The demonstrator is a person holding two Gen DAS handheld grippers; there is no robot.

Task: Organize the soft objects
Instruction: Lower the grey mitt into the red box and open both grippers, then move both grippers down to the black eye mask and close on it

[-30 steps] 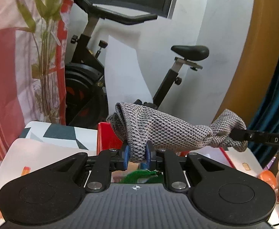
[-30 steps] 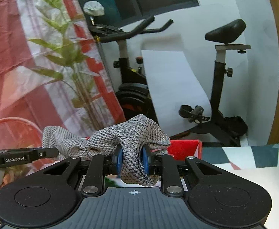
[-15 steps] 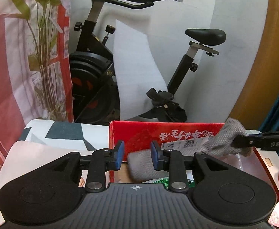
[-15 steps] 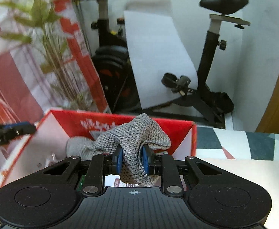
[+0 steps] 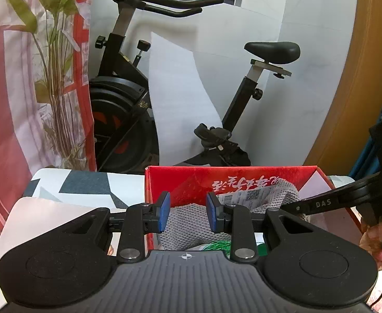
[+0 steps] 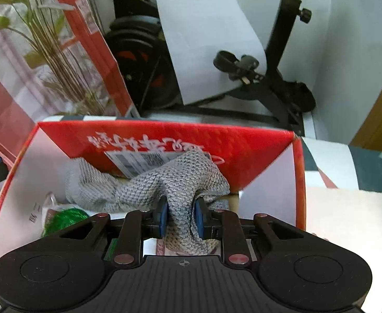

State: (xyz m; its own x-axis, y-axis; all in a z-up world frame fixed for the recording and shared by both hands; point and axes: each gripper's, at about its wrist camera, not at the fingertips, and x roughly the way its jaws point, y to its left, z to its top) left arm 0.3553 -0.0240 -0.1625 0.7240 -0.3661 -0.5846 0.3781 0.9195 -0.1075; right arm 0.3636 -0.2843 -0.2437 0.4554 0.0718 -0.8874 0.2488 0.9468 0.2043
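**Grey knit cloth going into the red box — one end let go, one end still to drop**

Grey knit cloth (image 6: 149, 190) lies mostly inside the red box (image 6: 298, 182), draped against the far wall under the white label. Your right gripper (image 6: 181, 220) is clamped on a bunched fold of it at the near right of the box, pads pressing the knit from both sides. Your left gripper (image 5: 187, 212) has just been opening; its blue pads stand apart with nothing pinched, and the cloth shows past the gap, down in the box, not touching them.

Step in hand, as I read it: placing the cloth in the box. The left end looks released; the right end is not yet.

Next move calls for: part the right jaws and let the fold fall, then lift straight out so no loop of knit snags on a pad.

Edges and room:
- Box walls stand on all sides of the right gripper; the right wall is near, the far wall is just behind the cloth.
- A green bundle (image 6: 65, 219) and some packaging sit low at the left of the box floor. Keep the fold off them if you want it flat.
- In the left view the right gripper's arm reaches in across the box's right rim, near your left fingers. Mind a clash on the way out.
- Patterned surface (image 5: 86, 185) left of the box is open for retreat.
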